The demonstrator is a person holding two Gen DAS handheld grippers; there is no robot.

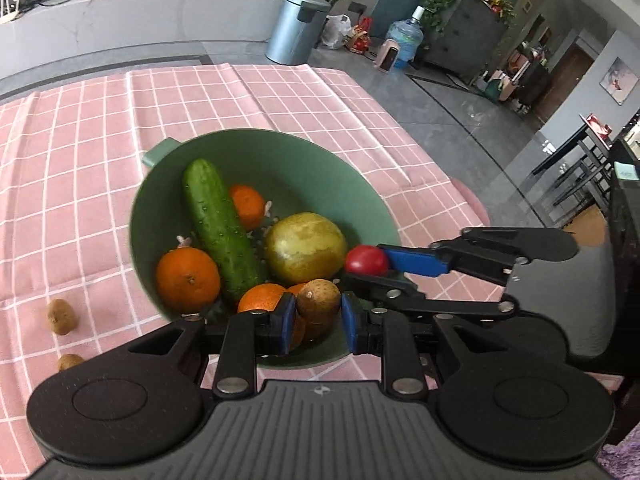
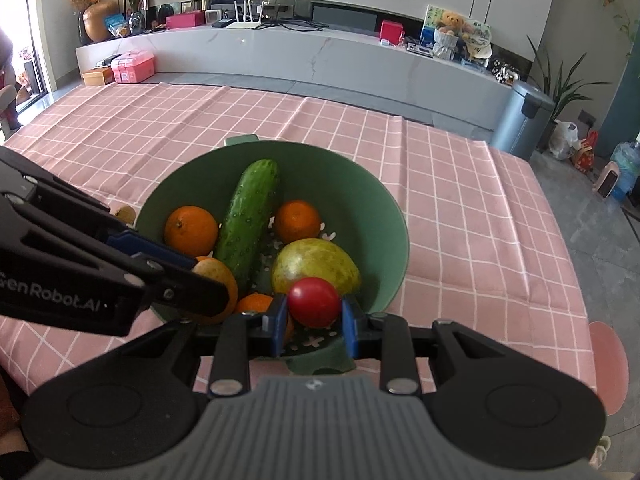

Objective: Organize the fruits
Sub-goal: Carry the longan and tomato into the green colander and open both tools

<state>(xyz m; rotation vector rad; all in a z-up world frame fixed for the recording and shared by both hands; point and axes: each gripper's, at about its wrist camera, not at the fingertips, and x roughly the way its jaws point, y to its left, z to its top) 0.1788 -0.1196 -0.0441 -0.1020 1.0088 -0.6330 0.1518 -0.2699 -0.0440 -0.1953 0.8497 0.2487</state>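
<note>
1. Right now my left hand-held gripper (image 1: 318,316) is clamped on a small brown kiwi (image 1: 318,301), pads on its two sides, held just over the near rim of the green colander bowl (image 1: 280,148).
2. My right hand-held gripper (image 2: 314,316) is closed on a cherry tomato (image 2: 314,302), also over the near part of the bowl, right of the kiwi. In the left wrist view that tomato sits at the tips of the blue fingers (image 1: 416,262).
3. Bowl sits on the table w/ the pink checked cloth (image 1: 80,160). Inside: a cucumber (image 1: 218,236) lying near-to-far, a yellow-green pear (image 1: 306,248) on the right, three oranges, one at near left (image 1: 188,280), one far behind the cucumber (image 1: 248,206), one near under the kiwi (image 1: 262,298).
4. Two more kiwis lie loose on the cloth, left of the bowl (image 1: 62,316) and nearer (image 1: 70,361).
5. Handling, my guess: tomato is light, smooth, thin-skinned, so it can squirt out or split; light squeeze across its widest part, as it is now.
6. Kiwi is light, fuzzy, so grips ok, but soft if ripe; hold across the short axis, mid-body.
7. Both look ready to drop in; low release pref., since the pile is rounded and things may roll.
8. Can't tell if the kiwi touches the orange below it.
</note>
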